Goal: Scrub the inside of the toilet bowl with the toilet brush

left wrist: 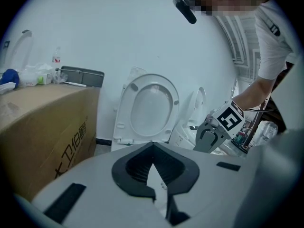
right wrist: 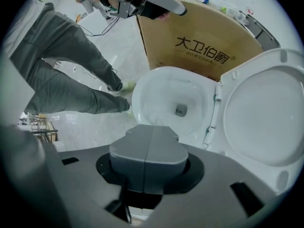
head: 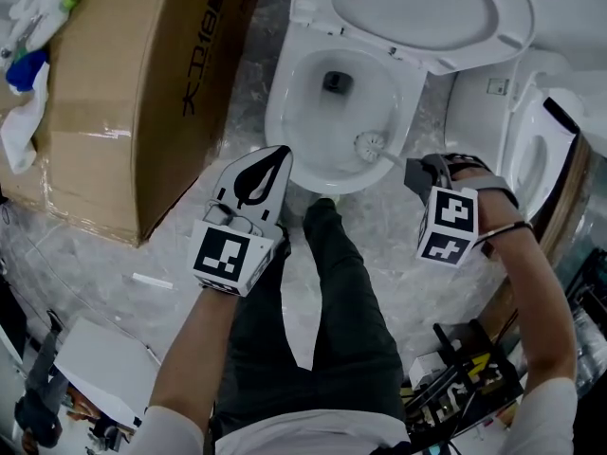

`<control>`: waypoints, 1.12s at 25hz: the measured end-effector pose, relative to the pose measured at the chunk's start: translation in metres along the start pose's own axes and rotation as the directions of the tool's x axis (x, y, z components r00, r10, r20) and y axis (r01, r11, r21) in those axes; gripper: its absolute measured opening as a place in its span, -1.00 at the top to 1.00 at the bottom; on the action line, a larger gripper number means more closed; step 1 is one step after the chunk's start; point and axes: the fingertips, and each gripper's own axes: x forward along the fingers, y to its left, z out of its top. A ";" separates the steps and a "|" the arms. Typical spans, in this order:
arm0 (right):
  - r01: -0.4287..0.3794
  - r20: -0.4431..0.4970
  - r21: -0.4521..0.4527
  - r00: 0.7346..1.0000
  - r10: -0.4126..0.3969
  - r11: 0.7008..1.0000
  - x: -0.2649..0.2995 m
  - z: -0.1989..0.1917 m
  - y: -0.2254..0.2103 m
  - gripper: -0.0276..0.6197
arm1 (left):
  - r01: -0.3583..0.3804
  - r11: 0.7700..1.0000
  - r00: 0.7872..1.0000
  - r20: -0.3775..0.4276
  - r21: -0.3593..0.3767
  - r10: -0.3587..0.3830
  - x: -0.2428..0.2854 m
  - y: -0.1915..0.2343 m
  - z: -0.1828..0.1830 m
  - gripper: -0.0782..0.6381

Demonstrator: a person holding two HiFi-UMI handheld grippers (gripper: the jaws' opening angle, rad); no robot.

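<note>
The toilet brush (head: 370, 144) has its bristle head down inside the toilet bowl (head: 277, 112), low on the inner wall at the side nearest the right tool (head: 415, 172). Its handle runs up over the rim to that tool. In the right gripper view the jaws are pressed together with only a seam between them, and the brush head is hidden behind them. From the head view I judge they are clamped on the handle.

The brush is in place, so I judge the scrubbing under way. The bowl shows no foam or marks to say how much wall is done, so the far and left sides seem left to do.

The left tool (head: 275, 159) hangs beside the bowl's front rim, jaws apart and empty.

Count: one brush, two tools, two toilets, the second toilet (head: 531, 150) just right of the first, and one cardboard box (head: 142, 83) on the floor to the left.
</note>
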 end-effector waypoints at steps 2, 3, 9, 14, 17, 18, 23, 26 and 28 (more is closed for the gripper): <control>0.023 -0.026 -0.014 0.999 -0.023 1.000 0.000 -0.001 -0.006 0.43 | 0.004 1.000 1.000 0.002 -0.001 -0.004 0.001 0.000 0.001 0.76; 0.036 -0.038 -0.020 0.999 -0.037 0.999 0.000 -0.001 -0.009 0.43 | 0.005 1.000 1.000 0.002 -0.004 -0.005 0.002 0.000 0.001 0.76; 0.088 -0.036 0.125 0.996 -0.084 0.988 0.003 -0.007 -0.018 0.43 | 0.016 1.000 1.000 -0.002 0.006 -0.016 0.006 -0.001 0.003 0.76; 0.143 0.014 0.462 0.986 -0.168 0.875 0.006 -0.018 -0.013 0.43 | 0.043 0.999 0.999 -0.011 0.012 -0.043 0.010 -0.007 0.005 0.76; 0.142 0.055 0.720 0.964 -0.260 0.679 0.008 -0.014 -0.006 0.43 | 0.076 0.996 0.997 -0.019 0.036 -0.076 0.013 -0.012 0.007 0.76; 0.119 0.068 0.802 0.955 -0.288 0.585 0.009 -0.012 -0.001 0.43 | 0.090 0.995 0.996 -0.023 0.045 -0.089 0.013 -0.015 0.008 0.76; -0.079 0.108 0.993 0.920 -0.377 0.093 0.016 -0.008 0.028 0.43 | 0.125 0.990 0.991 -0.052 0.070 -0.122 0.012 -0.028 0.012 0.76; -0.276 0.160 0.933 0.892 -0.422 -0.229 0.023 0.004 0.041 0.43 | 0.140 0.986 0.989 -0.066 0.089 -0.135 0.012 -0.030 0.015 0.76; -0.408 0.179 0.798 0.863 -0.472 -0.443 0.030 0.005 0.046 0.43 | 0.149 0.984 0.987 -0.074 0.092 -0.143 0.012 -0.032 0.015 0.76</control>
